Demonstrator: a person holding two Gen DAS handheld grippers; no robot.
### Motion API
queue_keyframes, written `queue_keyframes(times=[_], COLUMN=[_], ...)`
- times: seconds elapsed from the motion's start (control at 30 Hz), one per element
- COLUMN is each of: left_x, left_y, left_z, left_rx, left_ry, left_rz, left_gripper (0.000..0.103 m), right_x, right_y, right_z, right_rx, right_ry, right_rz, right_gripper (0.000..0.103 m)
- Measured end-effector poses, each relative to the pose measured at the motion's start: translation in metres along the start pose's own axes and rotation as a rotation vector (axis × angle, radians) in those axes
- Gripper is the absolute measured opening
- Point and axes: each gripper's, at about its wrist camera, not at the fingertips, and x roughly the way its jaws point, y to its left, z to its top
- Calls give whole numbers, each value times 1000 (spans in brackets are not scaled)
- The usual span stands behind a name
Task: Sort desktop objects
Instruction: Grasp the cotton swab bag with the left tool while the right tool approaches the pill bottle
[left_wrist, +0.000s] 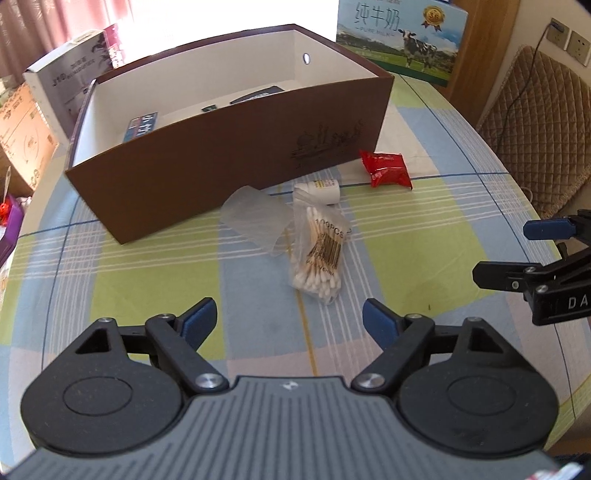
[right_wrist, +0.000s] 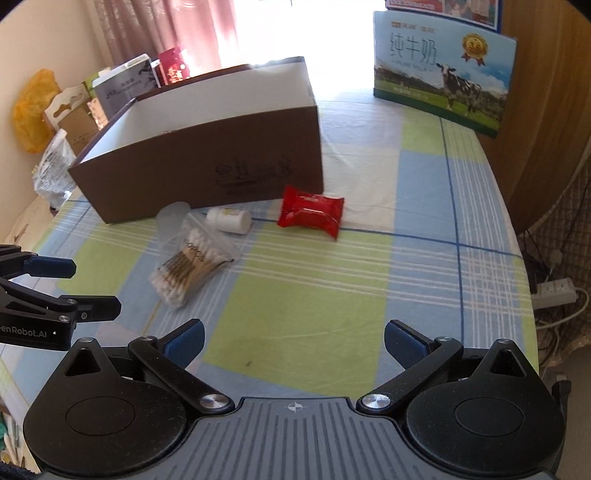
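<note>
A brown open box (left_wrist: 229, 162) (right_wrist: 207, 177) stands on the checked tablecloth, with a few dark flat items (left_wrist: 142, 125) inside. In front of it lie a clear bag of cotton swabs (left_wrist: 319, 254) (right_wrist: 190, 266), a clear plastic cup (left_wrist: 255, 218) (right_wrist: 170, 218) on its side, a small white bottle (left_wrist: 323, 190) (right_wrist: 229, 220) and a red snack packet (left_wrist: 386, 169) (right_wrist: 312, 212). My left gripper (left_wrist: 290, 319) (right_wrist: 88, 286) is open just short of the swab bag. My right gripper (right_wrist: 293, 341) (left_wrist: 506, 253) is open too, nearer than the red packet.
A milk carton box (left_wrist: 400, 37) (right_wrist: 441, 75) stands at the table's far right. More boxes (left_wrist: 70, 81) (right_wrist: 125, 86) and bags (right_wrist: 35, 110) crowd the left beyond the table edge. A quilted chair (left_wrist: 532, 125) and a power strip (right_wrist: 556, 293) are at the right.
</note>
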Motion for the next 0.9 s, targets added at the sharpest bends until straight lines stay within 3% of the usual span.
queue_keyframes(times=[0.33, 0.9], left_x=[41, 96], left_y=[-18, -30], left_z=[16, 35], left_rx=[137, 191], left_ry=[-2, 57], left_rz=[-34, -63], left_gripper=[65, 31], right_x=[8, 16], right_y=[-30, -60], right_z=[-3, -2], right_rx=[80, 166], right_ry=[18, 48], right_rz=[-54, -110], right_gripper=[101, 101])
